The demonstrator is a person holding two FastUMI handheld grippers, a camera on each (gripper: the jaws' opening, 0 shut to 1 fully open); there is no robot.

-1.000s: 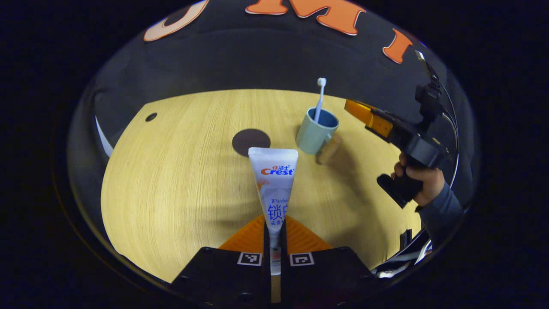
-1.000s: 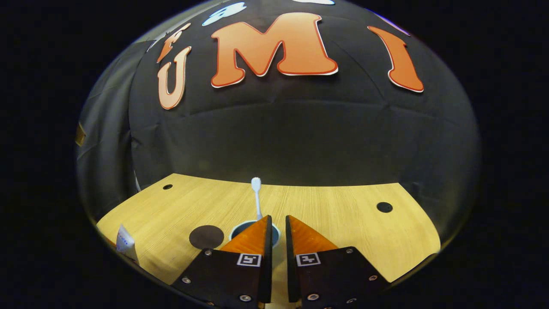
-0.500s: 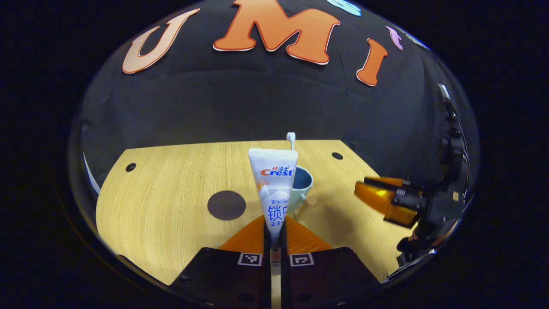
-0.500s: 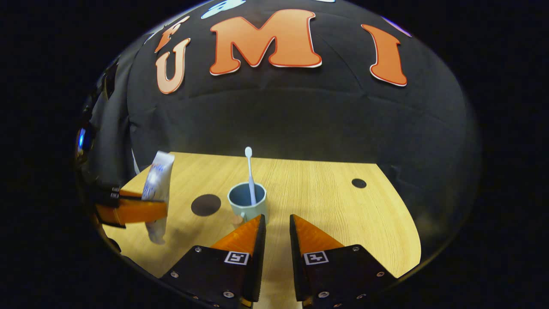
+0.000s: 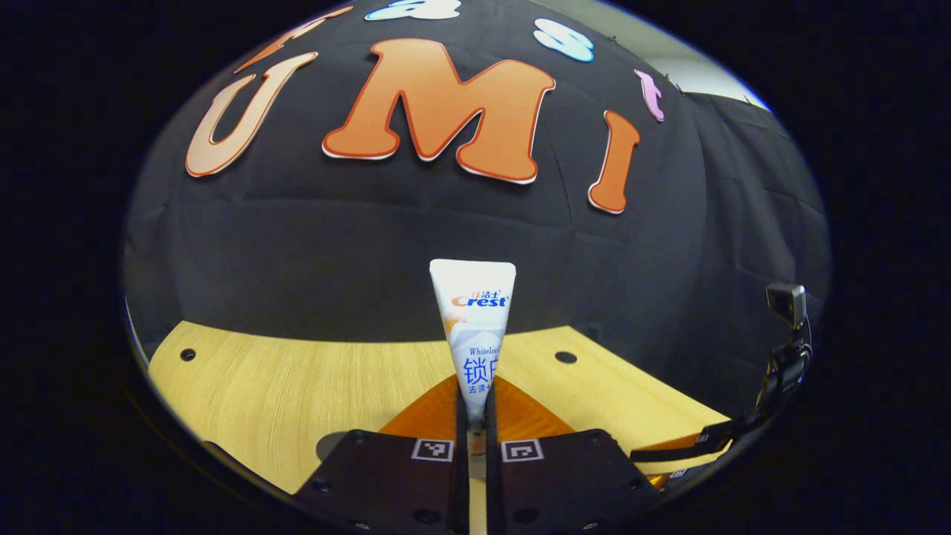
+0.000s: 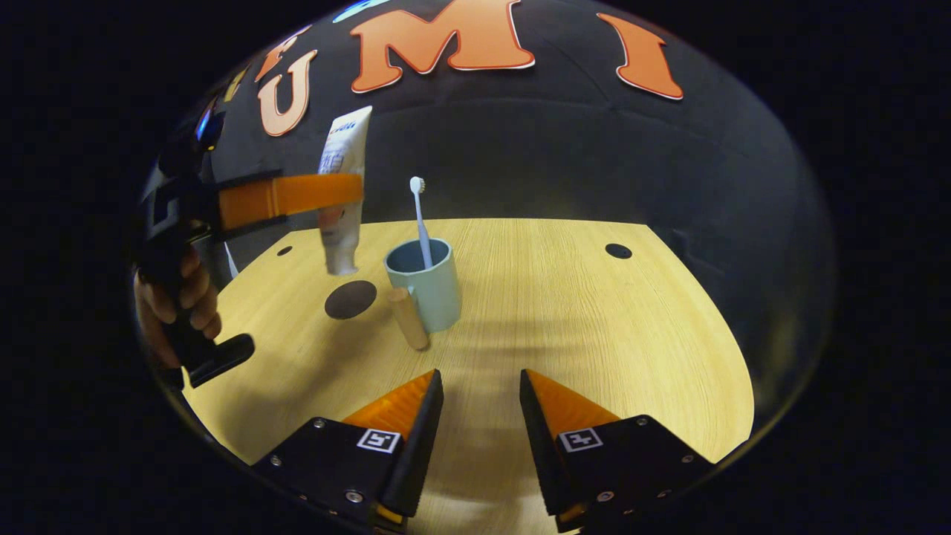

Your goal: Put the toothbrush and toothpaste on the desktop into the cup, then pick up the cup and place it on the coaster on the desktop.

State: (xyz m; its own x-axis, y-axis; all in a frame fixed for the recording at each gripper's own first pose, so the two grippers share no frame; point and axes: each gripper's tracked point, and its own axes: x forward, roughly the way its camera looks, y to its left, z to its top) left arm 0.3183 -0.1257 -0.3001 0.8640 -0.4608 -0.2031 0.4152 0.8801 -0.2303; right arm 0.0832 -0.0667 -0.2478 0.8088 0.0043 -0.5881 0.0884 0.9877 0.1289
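My left gripper point(image 5: 475, 409) is shut on the white toothpaste tube point(image 5: 473, 327), which stands upright between the fingers. In the right gripper view the left gripper point(image 6: 297, 195) holds that tube point(image 6: 340, 200) in the air, cap down, just left of and above the pale blue cup point(image 6: 425, 284). The white toothbrush point(image 6: 420, 221) stands in the cup, head up. The cup has a wooden handle point(image 6: 410, 318) pointing toward me. A dark round coaster point(image 6: 350, 299) lies left of the cup. My right gripper point(image 6: 479, 390) is open, low over the desk in front of the cup.
The wooden desktop point(image 6: 565, 312) has small dark holes point(image 6: 617, 250) near its back corners. A hand point(image 6: 174, 297) grips the left gripper's handle at the left. The right gripper point(image 5: 706, 442) and its camera mast point(image 5: 786, 334) sit at the lower right of the left gripper view.
The left gripper rose and tilted up with the tube, nearing the cup; cup and coaster dropped out of its view. The right gripper pulled back from the cup and opened wider.
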